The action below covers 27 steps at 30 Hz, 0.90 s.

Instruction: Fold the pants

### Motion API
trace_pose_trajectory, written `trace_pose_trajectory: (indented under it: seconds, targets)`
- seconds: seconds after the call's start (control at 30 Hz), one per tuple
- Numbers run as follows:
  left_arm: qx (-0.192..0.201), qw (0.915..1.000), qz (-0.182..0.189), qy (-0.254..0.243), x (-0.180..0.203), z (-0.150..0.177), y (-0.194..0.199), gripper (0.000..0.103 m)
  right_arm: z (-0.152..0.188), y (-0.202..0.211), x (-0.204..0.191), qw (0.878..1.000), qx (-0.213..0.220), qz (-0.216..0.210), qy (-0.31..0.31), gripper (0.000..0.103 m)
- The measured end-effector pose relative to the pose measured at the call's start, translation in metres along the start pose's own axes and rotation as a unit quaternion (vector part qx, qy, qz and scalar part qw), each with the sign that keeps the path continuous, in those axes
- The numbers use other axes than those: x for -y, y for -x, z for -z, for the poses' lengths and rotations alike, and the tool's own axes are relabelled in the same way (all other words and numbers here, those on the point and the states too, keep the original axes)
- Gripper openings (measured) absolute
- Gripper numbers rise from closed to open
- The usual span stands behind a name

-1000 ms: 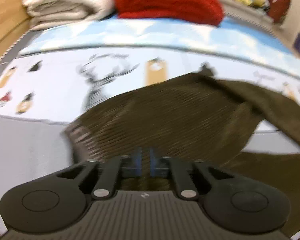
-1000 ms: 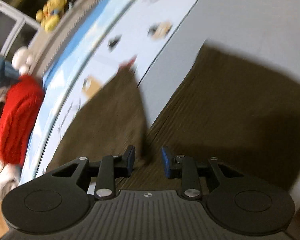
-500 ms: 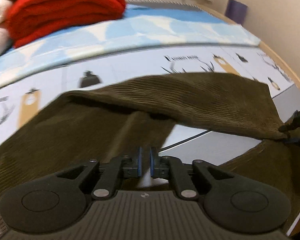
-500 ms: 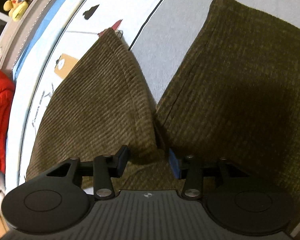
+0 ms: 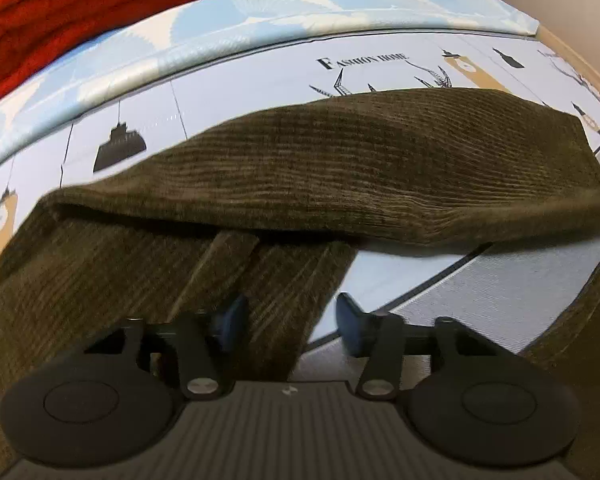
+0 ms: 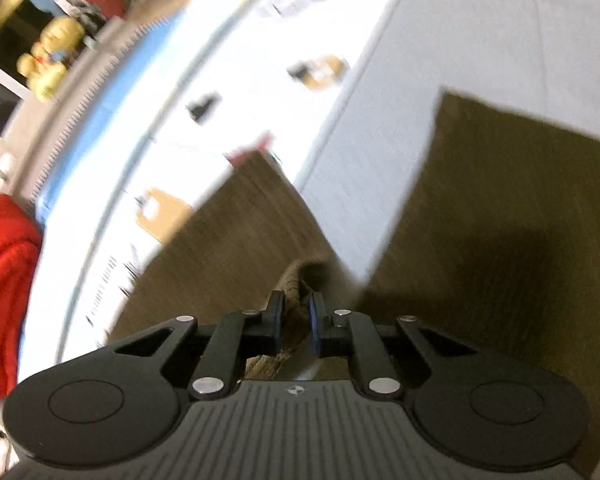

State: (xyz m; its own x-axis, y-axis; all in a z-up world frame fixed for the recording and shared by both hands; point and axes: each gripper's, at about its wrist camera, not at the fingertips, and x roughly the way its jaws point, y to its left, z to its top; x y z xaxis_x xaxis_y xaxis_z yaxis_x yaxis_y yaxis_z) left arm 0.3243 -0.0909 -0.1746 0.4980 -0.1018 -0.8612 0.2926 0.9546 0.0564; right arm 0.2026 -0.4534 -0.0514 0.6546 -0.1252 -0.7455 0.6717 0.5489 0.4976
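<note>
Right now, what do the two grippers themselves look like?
Both look alike. The left gripper and the right gripper each have a matte black body with a ribbed grey centre panel bearing a small round mark, two round black discs at the sides, black linkage bars with silver pivot pins, and blue pads on the fingertips. No cables, hands or sleeves are in view.

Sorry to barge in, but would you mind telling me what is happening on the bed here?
A person with a gripper in each hand is folding brown corduroy pants laid on a printed bed sheet. The right gripper is closing on a bunched fold of the fabric, which sits pinched between its pads. The left gripper is opening above another part of the pants, its pads clear of the cloth. One leg lies folded over. A red blanket sits at the far side.
</note>
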Motion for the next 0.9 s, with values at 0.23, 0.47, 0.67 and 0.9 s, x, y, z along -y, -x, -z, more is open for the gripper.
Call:
trace_pose_trajectory:
  seconds: [0.23, 0.47, 0.67, 0.9]
  targets:
    - [0.008, 0.9999, 0.014, -0.004, -0.013, -0.003, 0.012, 0.010, -0.016, 0.018, -0.025, 0.996, 0.068, -0.059, -0.017, 0.013]
    - [0.058, 0.9927, 0.105, -0.016, -0.038, -0.002, 0.052, 0.010, -0.068, 0.049, -0.081, 0.987, 0.134, -0.091, 0.020, 0.012]
    - [0.063, 0.9586, 0.268, -0.072, -0.056, 0.019, 0.084, 0.010, -0.139, 0.083, -0.142, 0.980, 0.184, -0.080, 0.013, 0.012]
    - [0.036, 0.9473, 0.311, -0.066, -0.075, 0.028, 0.092, 0.041, -0.144, 0.022, -0.125, 0.985, 0.163, -0.028, 0.042, 0.041]
